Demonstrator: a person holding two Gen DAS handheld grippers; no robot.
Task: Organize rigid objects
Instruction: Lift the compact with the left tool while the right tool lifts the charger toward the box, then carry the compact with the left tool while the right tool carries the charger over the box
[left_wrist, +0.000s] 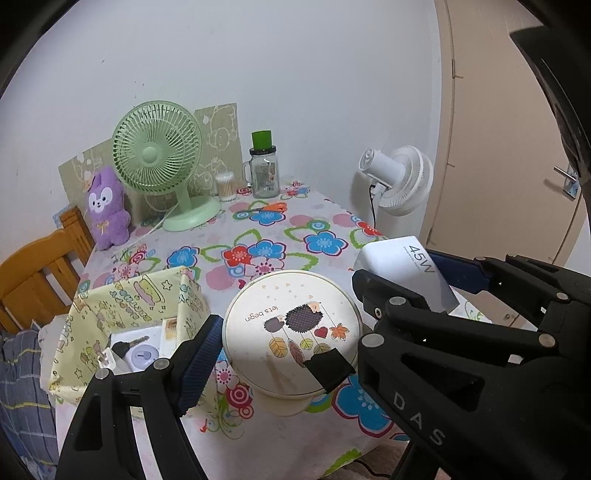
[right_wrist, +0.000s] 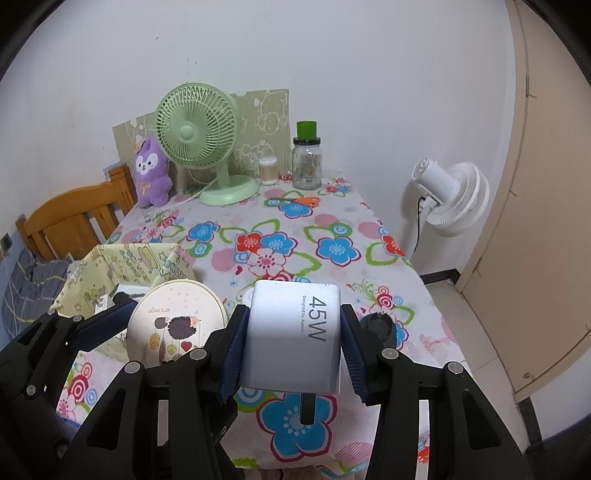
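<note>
The white cube-shaped 45W charger (right_wrist: 293, 338) sits clamped between the blue pads of the right gripper (right_wrist: 292, 341), lifted above the flowered tablecloth (right_wrist: 332, 221). The left gripper (left_wrist: 284, 339) holds the round cream tin with a hedgehog picture (left_wrist: 291, 332) across its width. Only the left wrist view shows the inside of the yellow patterned box (left_wrist: 122, 295) to the left of that gripper, where small white items lie.

White wall (right_wrist: 332, 55); beige door (right_wrist: 546, 221) at right; wooden chair (right_wrist: 74, 218) at left; floral-clothed table (right_wrist: 295, 236); pale tiled floor (right_wrist: 458, 306).
</note>
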